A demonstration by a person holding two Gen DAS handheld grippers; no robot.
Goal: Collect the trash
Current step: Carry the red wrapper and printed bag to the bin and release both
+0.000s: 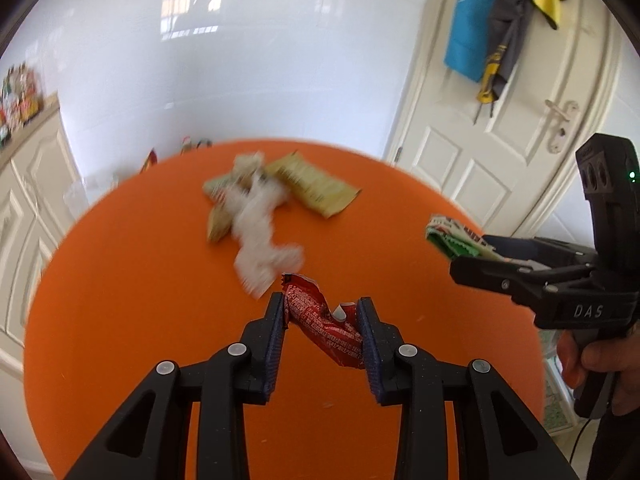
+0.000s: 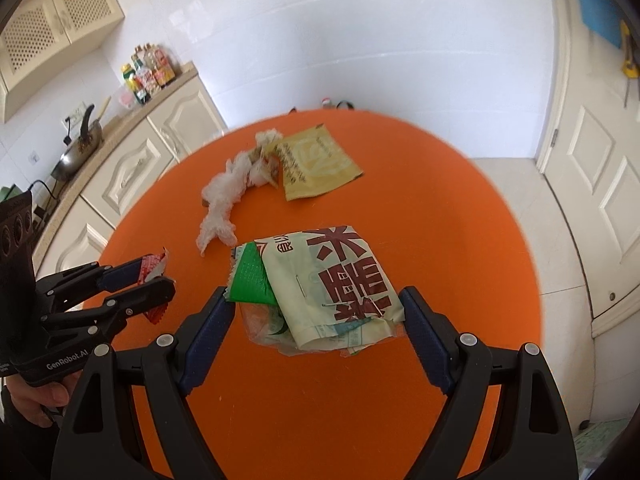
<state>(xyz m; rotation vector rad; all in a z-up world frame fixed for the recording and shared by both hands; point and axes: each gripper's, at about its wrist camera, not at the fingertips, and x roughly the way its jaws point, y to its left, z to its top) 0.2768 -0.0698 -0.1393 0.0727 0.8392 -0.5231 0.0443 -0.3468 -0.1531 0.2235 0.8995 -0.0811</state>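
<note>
The red wrapper [image 1: 324, 322] sat crosswise between the fingers of the left gripper [image 1: 322, 340], low centre of the left wrist view, its crumpled ends touching both blue pads [image 1: 276, 344]. The jaws were narrowed onto it and gripped it, clear of the orange table [image 1: 120, 300].

The cream bag with red characters [image 2: 340, 276] lay between the fingers of the right gripper [image 2: 316, 320], centre of the right wrist view, with a green wrapper [image 2: 250, 280] tucked under its left edge and a clear plastic piece [image 2: 264, 328] below. The jaws stood wide. The left pad [image 2: 208, 332] met the green wrapper's corner and the right pad [image 2: 424, 336] lay against the bag's edge, so the bundle appeared held across its width; whether it was lifted off the table could not be told.

Only the left wrist view showed the right gripper from the side, at the right edge of the frame, with the bundle's green and white end sticking out past its fingers, and a hand [image 1: 592, 364] on its grip. It also showed the door [image 1: 500, 120] with blue and yellow cloths [image 1: 492, 20] hanging at upper right. This view was blurred on the far trash.

Only the right wrist view showed the left gripper at lower left with the red wrapper in its tips, the counter with a pan [image 2: 78, 152] and bottles [image 2: 148, 72] at upper left, and sharply, the white crumpled plastic [image 2: 228, 196] touching a yellow packet [image 2: 320, 160] at upper centre of the table.
</note>
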